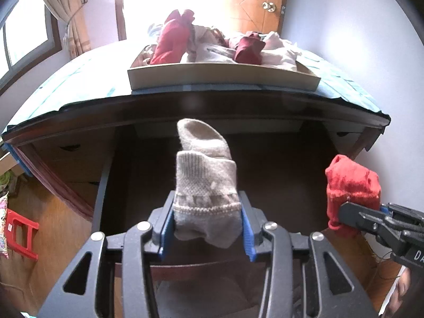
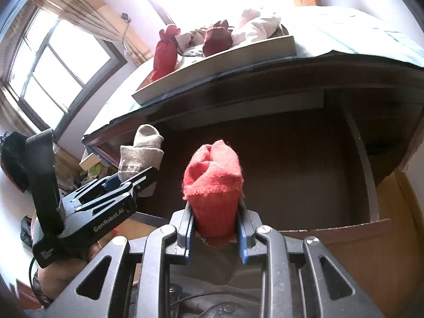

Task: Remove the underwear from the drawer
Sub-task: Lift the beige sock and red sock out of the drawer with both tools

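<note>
My left gripper [image 1: 207, 222] is shut on a folded grey sock [image 1: 205, 182] and holds it above the open dark drawer [image 1: 278, 175]. My right gripper [image 2: 215, 221] is shut on a rolled red sock [image 2: 213, 182] over the same drawer [image 2: 304, 175]. In the left wrist view the right gripper [image 1: 344, 212] with the red sock [image 1: 349, 185] shows at the right edge. In the right wrist view the left gripper [image 2: 137, 180] with the grey sock [image 2: 143, 153] shows at the left. The drawer inside looks dark and bare.
A shallow tan tray [image 1: 222, 75] on the desk top holds several red and white garments [image 1: 172, 39]; it also shows in the right wrist view [image 2: 212, 66]. A teal cloth [image 1: 79, 79] covers the desk. A red stool [image 1: 21, 235] stands on the floor at left.
</note>
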The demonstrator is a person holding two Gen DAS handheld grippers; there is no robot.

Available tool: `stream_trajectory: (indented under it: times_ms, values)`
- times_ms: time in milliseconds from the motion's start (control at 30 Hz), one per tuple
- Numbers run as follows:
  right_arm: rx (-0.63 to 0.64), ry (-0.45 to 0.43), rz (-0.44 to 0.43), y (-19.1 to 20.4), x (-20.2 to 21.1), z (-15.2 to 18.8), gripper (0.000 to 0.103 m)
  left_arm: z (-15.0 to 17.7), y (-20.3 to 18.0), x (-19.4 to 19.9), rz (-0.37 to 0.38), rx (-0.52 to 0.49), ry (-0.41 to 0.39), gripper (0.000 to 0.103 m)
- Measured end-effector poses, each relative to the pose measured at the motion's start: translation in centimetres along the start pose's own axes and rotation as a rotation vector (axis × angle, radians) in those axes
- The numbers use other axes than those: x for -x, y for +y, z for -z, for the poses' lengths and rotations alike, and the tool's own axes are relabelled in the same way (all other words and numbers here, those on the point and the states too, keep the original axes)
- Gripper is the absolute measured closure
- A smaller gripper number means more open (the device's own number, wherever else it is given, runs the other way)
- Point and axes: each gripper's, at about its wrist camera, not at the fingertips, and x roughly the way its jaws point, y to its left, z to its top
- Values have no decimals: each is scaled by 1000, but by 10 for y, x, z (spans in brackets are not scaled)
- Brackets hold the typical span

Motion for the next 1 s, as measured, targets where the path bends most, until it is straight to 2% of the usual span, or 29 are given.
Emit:
stream_trajectory:
  times_ms: [167,433,1000]
  values:
    - [11,-24,-1,2,3,3,75,4,-3,11,4,-2,-15,61]
    - [46,-83,-4,10,23,3,75,-6,-11,40,19,-12,-94,61]
    - [109,-240,-45,42,71,-22,75,-36,-19,84,37,-33,-226,61]
